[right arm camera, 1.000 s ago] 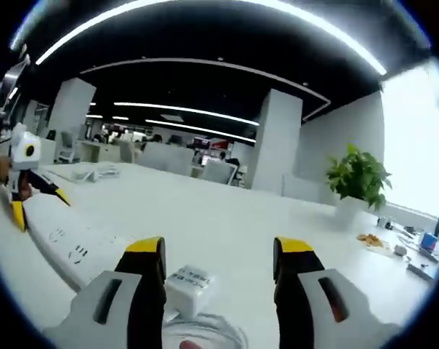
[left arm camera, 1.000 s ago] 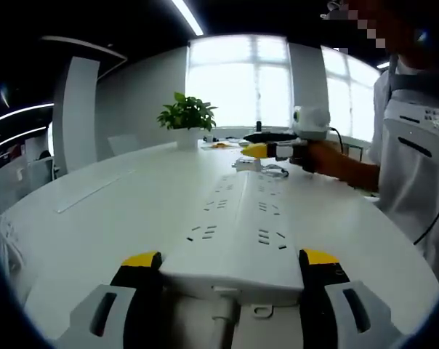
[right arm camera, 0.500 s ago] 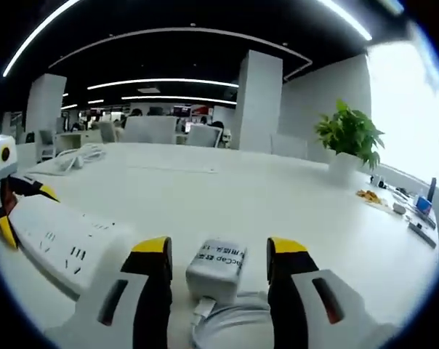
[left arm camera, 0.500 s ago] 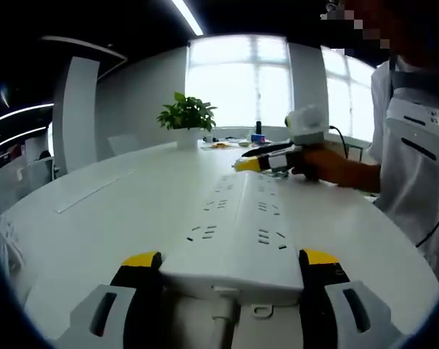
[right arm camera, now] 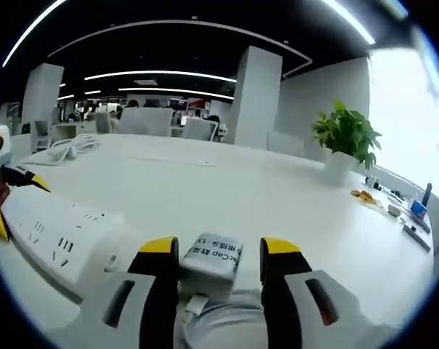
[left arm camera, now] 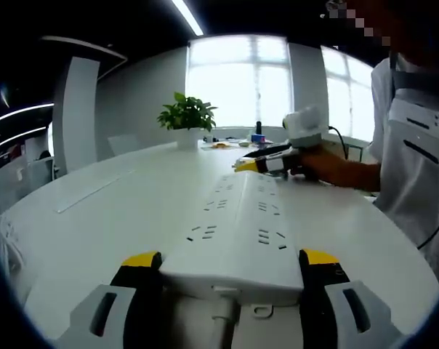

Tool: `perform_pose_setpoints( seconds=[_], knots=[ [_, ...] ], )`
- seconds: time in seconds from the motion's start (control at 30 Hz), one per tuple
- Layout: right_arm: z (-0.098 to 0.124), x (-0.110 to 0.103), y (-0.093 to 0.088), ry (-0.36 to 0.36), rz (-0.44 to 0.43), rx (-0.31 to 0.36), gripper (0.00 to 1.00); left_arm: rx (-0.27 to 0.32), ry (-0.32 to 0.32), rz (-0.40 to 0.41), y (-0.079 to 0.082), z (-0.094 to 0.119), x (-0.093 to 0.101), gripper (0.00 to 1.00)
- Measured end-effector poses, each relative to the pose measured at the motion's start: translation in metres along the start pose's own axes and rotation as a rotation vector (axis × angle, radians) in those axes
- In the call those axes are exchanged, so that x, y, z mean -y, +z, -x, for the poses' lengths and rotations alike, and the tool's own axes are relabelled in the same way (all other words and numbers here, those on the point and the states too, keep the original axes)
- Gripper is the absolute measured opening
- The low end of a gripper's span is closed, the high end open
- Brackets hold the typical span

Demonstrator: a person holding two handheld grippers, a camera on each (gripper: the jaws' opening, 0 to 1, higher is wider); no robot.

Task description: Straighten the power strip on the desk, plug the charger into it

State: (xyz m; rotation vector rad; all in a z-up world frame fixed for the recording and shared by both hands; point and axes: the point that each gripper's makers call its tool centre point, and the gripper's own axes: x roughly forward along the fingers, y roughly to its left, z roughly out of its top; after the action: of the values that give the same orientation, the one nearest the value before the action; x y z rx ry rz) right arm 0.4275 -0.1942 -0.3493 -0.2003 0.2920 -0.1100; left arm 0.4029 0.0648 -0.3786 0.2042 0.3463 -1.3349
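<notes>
A: The left hand-held gripper [left arm camera: 221, 270] is pinching the near end of the power strip [left arm camera: 238, 225], one yellow-tipped jaw on each long side, and the strip is lying flat on the desk [left arm camera: 118, 211], running away toward the windows.

B: And the right hand-held gripper [right arm camera: 214, 256] is closing on the charger [right arm camera: 214, 254]. The little white block is sitting between the jaws, both tips tight against its sides, its coiled cable [right arm camera: 205, 320] trailing back underneath.

A: From the left gripper view the right hand-held gripper is showing at the far end of the strip, just beside it. So the charger is resting on the desk right next to that end.

B: The strip looks fairly straight to me, which would put the person at the pickup, the first part of the plugging step.

A: Agreed, though whether the charger is off the desk is hard to tell here.

B: Next, by my reckoning, it needs lifting, turning so the prongs are facing down, and lining up over one of the sockets [right arm camera: 61, 247], while the left hand-held gripper is bracing the strip so it isn't sliding under the push.

A: That potted plant [right arm camera: 344, 138] is sitting well apart, no trouble there.
</notes>
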Motion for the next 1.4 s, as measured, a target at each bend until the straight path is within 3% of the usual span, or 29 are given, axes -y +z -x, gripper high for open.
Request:
perform_pose_setpoints(
  seconds=[0.1,0.27,0.37,0.67,1.0,1.2,1.27,1.4],
  knots=[
    [0.000,-0.004,-0.003,0.048,-0.046,-0.010,0.35,0.000,0.000,0.000,0.000,0.000,0.000,0.77],
    [0.001,-0.004,-0.003,0.059,-0.047,-0.012,0.32,0.000,0.001,0.000,0.000,0.001,0.000,0.77],
    [0.003,-0.010,-0.003,0.119,-0.020,-0.011,0.31,0.000,0.001,0.000,0.000,0.001,0.000,0.77],
    [0.004,-0.020,-0.002,0.444,-0.034,0.014,0.29,0.000,0.001,0.000,0.000,0.001,0.001,0.77],
    [0.009,-0.030,-0.001,0.751,0.083,0.062,0.29,0.000,0.001,0.000,0.000,0.001,0.001,0.77],
    [0.008,-0.031,0.000,0.801,0.078,0.057,0.29,-0.001,0.002,0.001,0.000,0.001,0.001,0.77],
    [0.007,-0.029,-0.002,0.773,0.077,0.027,0.31,0.000,0.002,0.001,0.000,0.001,0.001,0.77],
    [0.009,-0.024,0.011,0.652,-0.144,0.014,0.43,0.000,0.001,0.001,0.001,0.001,0.001,0.77]
  ],
)
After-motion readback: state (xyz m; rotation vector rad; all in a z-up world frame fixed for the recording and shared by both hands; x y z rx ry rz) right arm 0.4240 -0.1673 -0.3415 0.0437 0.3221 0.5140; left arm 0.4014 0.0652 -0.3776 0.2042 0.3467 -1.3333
